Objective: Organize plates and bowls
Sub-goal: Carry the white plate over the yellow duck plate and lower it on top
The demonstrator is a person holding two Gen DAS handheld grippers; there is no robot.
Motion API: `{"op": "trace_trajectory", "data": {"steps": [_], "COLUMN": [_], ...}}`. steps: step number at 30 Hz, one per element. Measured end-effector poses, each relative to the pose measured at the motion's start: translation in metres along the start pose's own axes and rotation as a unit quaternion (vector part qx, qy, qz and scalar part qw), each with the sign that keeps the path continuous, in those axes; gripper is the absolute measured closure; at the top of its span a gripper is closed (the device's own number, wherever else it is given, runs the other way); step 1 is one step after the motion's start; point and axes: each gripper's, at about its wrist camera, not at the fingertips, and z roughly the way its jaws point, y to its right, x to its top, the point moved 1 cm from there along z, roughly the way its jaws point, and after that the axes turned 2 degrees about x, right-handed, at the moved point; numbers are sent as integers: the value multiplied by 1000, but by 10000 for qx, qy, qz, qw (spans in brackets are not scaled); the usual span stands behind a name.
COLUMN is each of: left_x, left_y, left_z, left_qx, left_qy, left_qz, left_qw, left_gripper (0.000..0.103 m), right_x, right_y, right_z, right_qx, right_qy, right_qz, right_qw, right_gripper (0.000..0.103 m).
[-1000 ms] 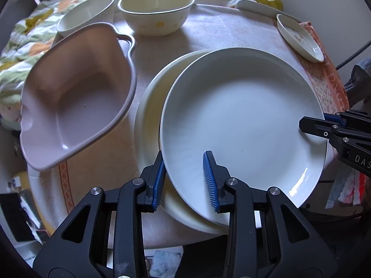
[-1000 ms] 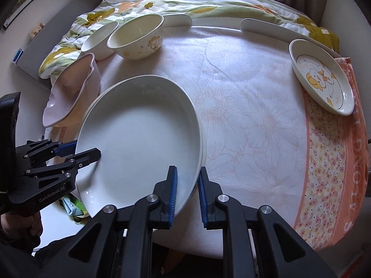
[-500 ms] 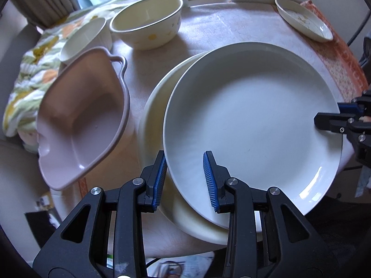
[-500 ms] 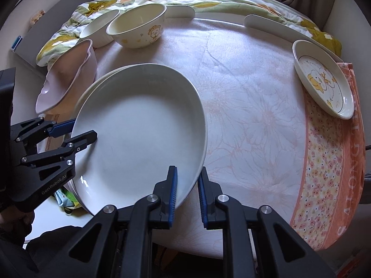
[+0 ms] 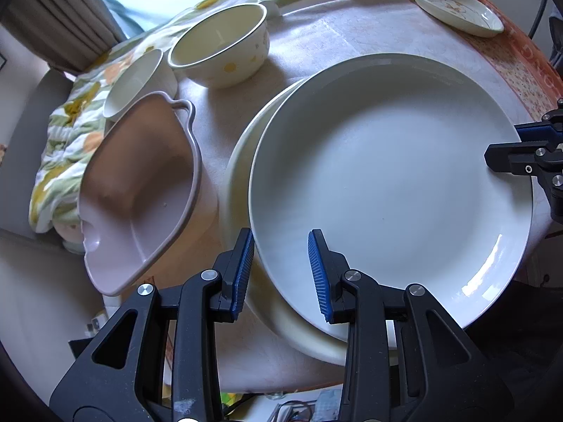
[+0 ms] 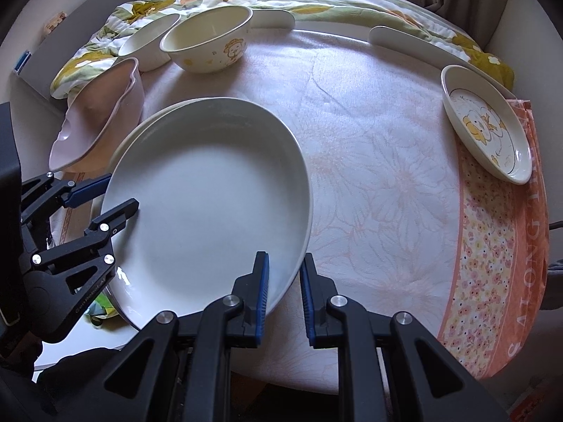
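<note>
Both tongs straddle the rim of the large white plate, which lies offset on a cream plate beneath it. The left tongs stand fairly wide around the near-left rim, pads apparently clear of it. The right tongs are narrower around the opposite rim, but I cannot tell whether their pads actually bite. The likely risk is a one-sided lift: if only one pair grips, the plate could pivot, scrape the cream plate or slide off the table edge just under the tongs. Left of the left tongs, the pink handled dish overhangs the table and could be knocked. The lower plate's full outline, and the stack's contact, are hidden.
</note>
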Motion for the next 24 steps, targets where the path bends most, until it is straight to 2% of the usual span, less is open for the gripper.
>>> {"op": "trace_trajectory", "data": {"steps": [16,24], "left_x": [-6,-9], "left_y": [3,-1], "left_z": [-9,-14], "left_qx": [119,172], "left_qy": [87,133], "left_qz": [140,110], "left_qw": [9998,9997], "left_gripper": [74,74], "right_x": [0,0], "right_y": [-6,-16], "right_z": [1,2], "right_qx": [-300,-612], "right_qy": [8,-4], "right_qz": [27,-152], "right_qw": [9995,9980], "right_gripper": [87,87]}}
